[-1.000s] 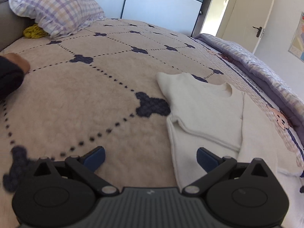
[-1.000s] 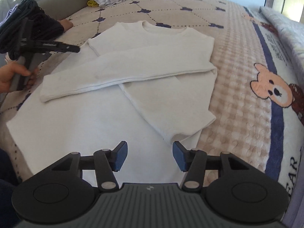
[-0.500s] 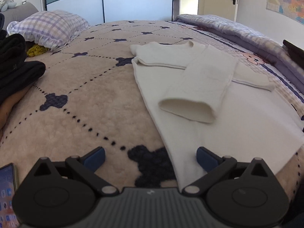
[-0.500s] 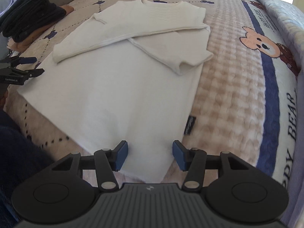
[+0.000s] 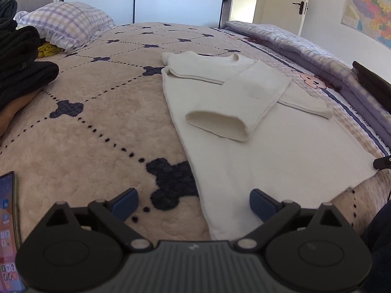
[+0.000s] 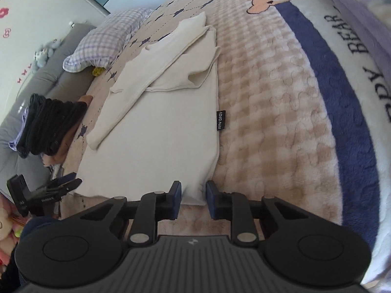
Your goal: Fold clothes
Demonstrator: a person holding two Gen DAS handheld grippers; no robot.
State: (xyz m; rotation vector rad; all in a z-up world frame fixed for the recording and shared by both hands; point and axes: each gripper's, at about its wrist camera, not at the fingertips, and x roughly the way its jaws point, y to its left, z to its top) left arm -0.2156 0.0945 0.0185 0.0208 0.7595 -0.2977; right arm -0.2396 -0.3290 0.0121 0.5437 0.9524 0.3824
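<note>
Spread flat on the bed [image 5: 102, 131] with both sleeves already crossed over the chest, sweater [image 5: 281, 151] ready for lifting by its near hem: left gripper [image 5: 194, 201] wide but closing, right gripper [image 6: 193, 195] narrowing around the hem corner.

Phone [image 5: 8, 232] cut off by the left edge beside the bed [image 5: 97, 122], only a strip of screen showing, icons too small to read. Black folded clothes [image 5: 17, 56] on the bed cropped by the same edge. Wall map [image 5: 366, 7] clipped at the right edge, lettering unreadable. Sweater [image 6: 156, 131] hem corner hidden behind the closing right gripper [image 6: 193, 196] jaws; contact with the pads unclear. Blanket lettering [image 6: 366, 56] beyond the sweater cut off. Soft toys [image 6: 44, 51] past the pillow [image 6: 107, 41] blurred.
</note>
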